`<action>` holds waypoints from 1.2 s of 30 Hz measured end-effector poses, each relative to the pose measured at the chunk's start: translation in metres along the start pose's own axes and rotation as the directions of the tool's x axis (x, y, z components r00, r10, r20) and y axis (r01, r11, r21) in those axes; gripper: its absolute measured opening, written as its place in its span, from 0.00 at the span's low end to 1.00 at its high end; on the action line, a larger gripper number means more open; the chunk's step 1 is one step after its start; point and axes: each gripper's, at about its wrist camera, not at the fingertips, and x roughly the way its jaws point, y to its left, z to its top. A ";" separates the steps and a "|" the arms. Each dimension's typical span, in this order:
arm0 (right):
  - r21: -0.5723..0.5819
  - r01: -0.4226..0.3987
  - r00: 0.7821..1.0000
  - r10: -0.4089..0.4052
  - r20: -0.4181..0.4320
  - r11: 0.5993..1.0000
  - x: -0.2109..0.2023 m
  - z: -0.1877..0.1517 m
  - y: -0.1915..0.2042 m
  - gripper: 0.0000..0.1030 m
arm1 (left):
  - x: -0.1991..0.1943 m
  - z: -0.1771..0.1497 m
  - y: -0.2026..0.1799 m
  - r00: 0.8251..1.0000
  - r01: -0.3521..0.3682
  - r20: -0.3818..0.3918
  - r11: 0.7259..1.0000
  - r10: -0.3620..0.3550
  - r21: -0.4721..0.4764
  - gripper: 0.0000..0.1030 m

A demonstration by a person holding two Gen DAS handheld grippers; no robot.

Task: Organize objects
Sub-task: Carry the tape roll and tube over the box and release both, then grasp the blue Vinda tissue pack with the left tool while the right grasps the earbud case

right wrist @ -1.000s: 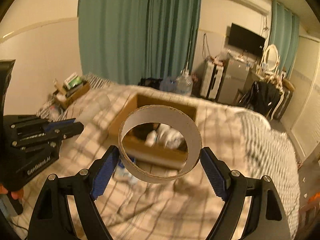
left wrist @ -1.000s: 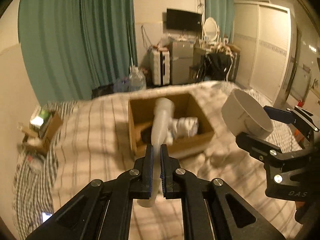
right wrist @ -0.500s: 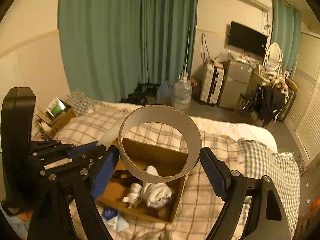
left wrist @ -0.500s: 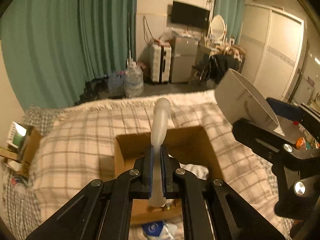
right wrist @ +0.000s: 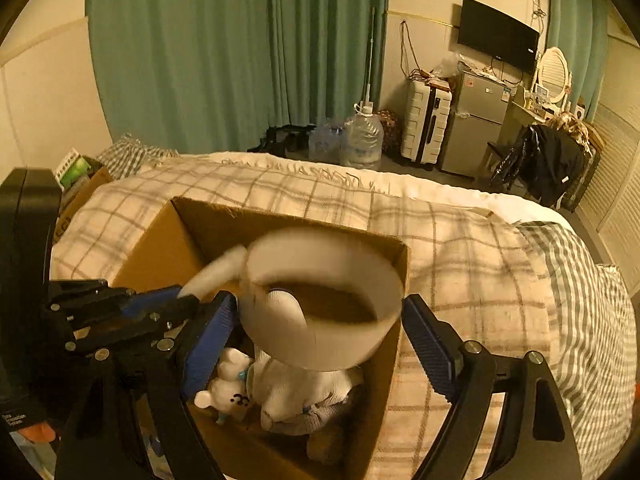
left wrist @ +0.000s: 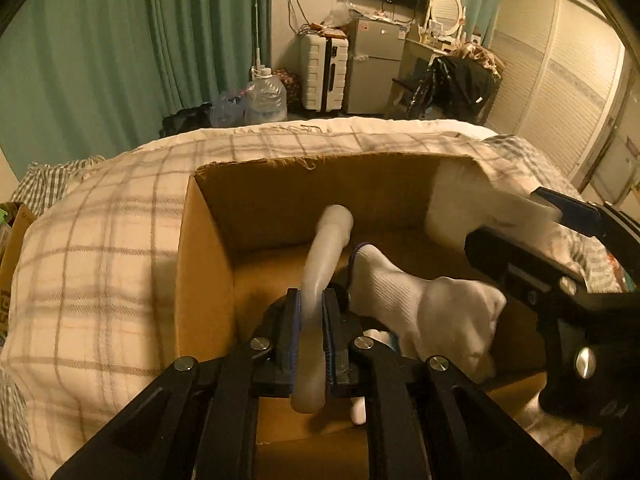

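Landmark: the cardboard box (left wrist: 208,248) sits open-topped on the bed (left wrist: 100,240), and every place below is given from it.

Done so far: a white sock (left wrist: 416,296), a small white plush toy (right wrist: 226,394) and something grey already lie in the bottom of the box, so I judge the sorting partly done.

In hand, left: the left tongs (left wrist: 311,320) are clamped on a pale translucent tube (left wrist: 320,280), with the pads pressing its sides. Their jaws have just been opening a little, with the tube between them. I read that as the start of a release.

Tube, place: over the middle of the box and below its rim, not yet lying on the bottom as far as I can tell.

Tube, axis: its long axis runs from the tongs toward the far wall of the box. The rounded far end curves up and away, and the near end sticks out under the pads.

In hand, right: the right tongs (right wrist: 316,332) stand wide around a white cardboard ring (right wrist: 320,300). The ring is blurred, so I cannot tell whether the pads press on it.

Ring, place: over the right half of the box, at about rim height.

Ring, axis: its open bore is tilted, facing up and toward the near side.

Left to do: both pieces still have to be let go into the box.
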 end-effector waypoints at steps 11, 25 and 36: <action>0.019 0.045 0.990 -0.047 0.132 0.999 -0.109 0.014 0.001 0.87 | -0.095 -0.013 0.001 0.994 -0.045 0.102 0.999 0.047 -0.015 0.71; -0.024 0.141 0.973 -0.134 0.190 0.990 -0.195 -0.054 0.028 0.89 | -0.161 -0.072 -0.001 0.983 -0.058 0.167 0.994 0.074 -0.097 0.71; 0.025 0.183 0.983 -0.183 0.001 0.983 -0.085 -0.141 0.020 0.89 | -0.062 -0.140 -0.005 0.992 -0.113 0.031 0.983 0.119 -0.148 0.71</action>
